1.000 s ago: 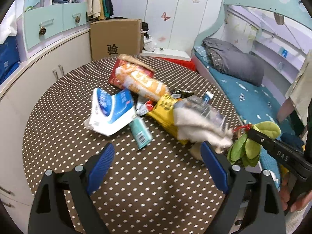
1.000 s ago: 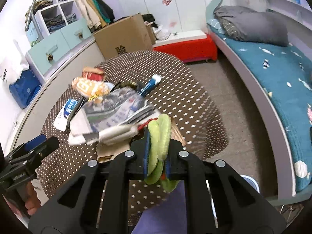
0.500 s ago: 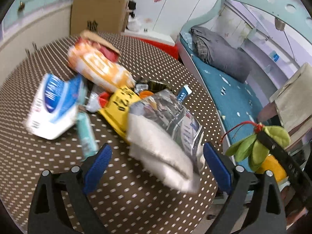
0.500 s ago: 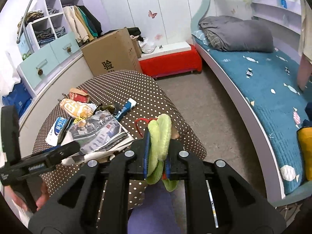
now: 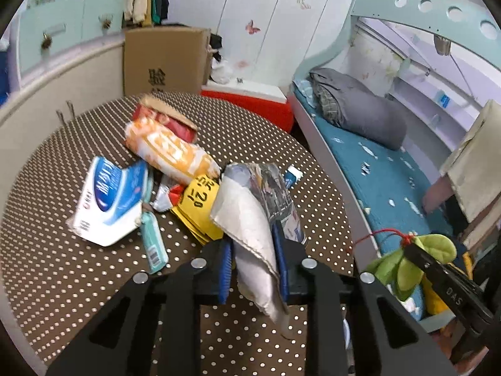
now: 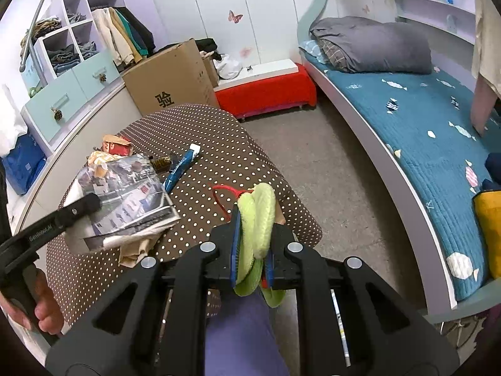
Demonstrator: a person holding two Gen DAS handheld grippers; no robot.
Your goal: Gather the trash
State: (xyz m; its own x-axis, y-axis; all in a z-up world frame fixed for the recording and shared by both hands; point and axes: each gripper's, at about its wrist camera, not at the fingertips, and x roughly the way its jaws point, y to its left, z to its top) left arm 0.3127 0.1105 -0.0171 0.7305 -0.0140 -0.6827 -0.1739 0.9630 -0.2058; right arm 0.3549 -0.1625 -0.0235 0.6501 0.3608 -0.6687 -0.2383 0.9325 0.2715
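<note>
A round table (image 6: 225, 156) in a brown dotted cloth stood near left. Beyond it were a cardboard box (image 6: 169, 78), white wardrobe doors (image 6: 219, 6) with butterfly stickers and a red bench (image 6: 266, 92). A teal-quilted bed (image 6: 422, 131) ran along the right over grey floor (image 6: 328, 169).

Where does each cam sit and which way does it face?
Left wrist: on the left hand-held gripper, looking across the dotted table toward the cardboard box; its fingers clamp the folded newspaper.
Right wrist: on the right hand-held gripper, off the table's edge, facing floor and bed; it pinches the green plush leaves; the person's left hand shows.
Shared: table, newspaper, box, bed, each other's gripper.
</note>
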